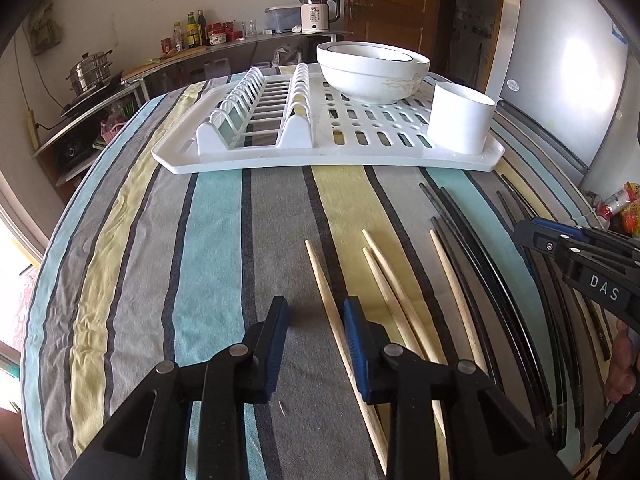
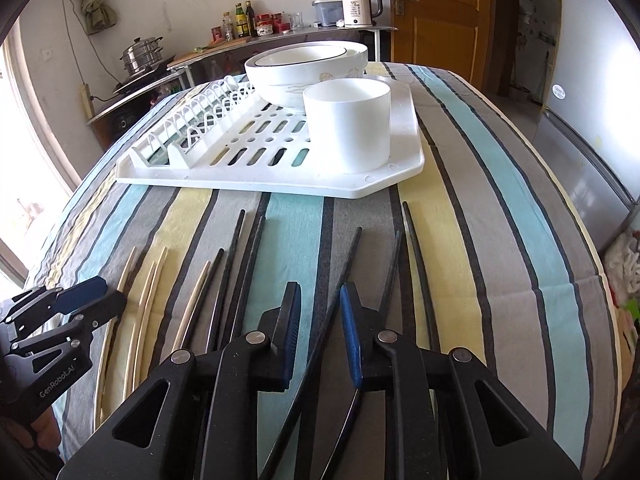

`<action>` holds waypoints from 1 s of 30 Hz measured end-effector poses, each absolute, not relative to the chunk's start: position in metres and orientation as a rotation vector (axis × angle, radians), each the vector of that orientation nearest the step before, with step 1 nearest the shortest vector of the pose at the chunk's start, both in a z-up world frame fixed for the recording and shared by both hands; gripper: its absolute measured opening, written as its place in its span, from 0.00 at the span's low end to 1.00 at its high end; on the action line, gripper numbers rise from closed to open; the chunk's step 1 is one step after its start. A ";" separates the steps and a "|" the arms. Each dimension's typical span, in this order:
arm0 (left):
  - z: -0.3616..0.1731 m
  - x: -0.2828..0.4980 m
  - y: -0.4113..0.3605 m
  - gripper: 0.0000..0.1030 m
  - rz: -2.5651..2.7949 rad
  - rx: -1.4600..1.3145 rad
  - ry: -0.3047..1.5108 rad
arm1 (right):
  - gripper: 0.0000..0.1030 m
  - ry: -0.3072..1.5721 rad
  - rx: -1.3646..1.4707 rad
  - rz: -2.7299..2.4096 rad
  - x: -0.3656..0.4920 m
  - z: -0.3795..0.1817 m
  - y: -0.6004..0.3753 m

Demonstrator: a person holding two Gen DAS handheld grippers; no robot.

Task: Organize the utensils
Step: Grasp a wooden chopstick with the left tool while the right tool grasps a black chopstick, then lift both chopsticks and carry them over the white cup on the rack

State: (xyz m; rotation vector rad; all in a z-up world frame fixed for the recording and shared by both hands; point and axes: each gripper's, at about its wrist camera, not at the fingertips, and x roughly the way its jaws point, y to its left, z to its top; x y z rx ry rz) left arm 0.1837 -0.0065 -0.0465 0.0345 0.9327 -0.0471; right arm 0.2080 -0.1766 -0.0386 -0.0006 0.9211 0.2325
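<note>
Between the left gripper's (image 1: 316,344) parted pads lies bare cloth; nearest wooden chopstick (image 1: 325,284) passes under its right pad, not clamped. Right gripper (image 2: 320,322) likewise unclenched, one black chopstick (image 2: 340,276) running between its pads, untouched. Ahead of both: white cup (image 2: 347,128) on the drying rack (image 1: 192,162). Risk: left jaws close on cloth alone; right may snag the neighbouring black stick, since they lie close.

Wooden chopsticks (image 1: 384,280), four, pale, lie flat and roughly parallel on the striped surface. Black chopsticks (image 2: 256,248) lie flat just beside them. White utensil cup (image 2: 347,128) stands upright at the drying rack (image 2: 248,178) corner.
</note>
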 end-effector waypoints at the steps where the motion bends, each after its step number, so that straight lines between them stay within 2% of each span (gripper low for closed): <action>1: -0.047 0.185 -0.008 0.24 -0.051 0.043 0.929 | 0.18 0.932 -0.002 0.232 0.211 -0.040 -0.176; 5: -0.047 0.190 -0.011 0.16 -0.063 0.063 0.925 | 0.08 0.956 0.003 0.225 0.216 -0.046 -0.177; 7: -0.047 0.192 -0.011 0.09 -0.067 0.066 0.928 | 0.07 0.963 0.017 0.231 0.217 -0.046 -0.179; 10: -0.047 0.193 -0.010 0.07 -0.073 0.066 0.930 | 0.07 0.958 0.018 0.238 0.216 -0.044 -0.179; 18: -0.036 0.188 -0.004 0.06 -0.105 0.031 0.915 | 0.06 0.891 0.063 0.301 0.203 -0.021 -0.181; 30: 0.027 0.156 0.008 0.05 -0.182 -0.023 0.772 | 0.05 0.721 0.091 0.365 0.169 0.041 -0.185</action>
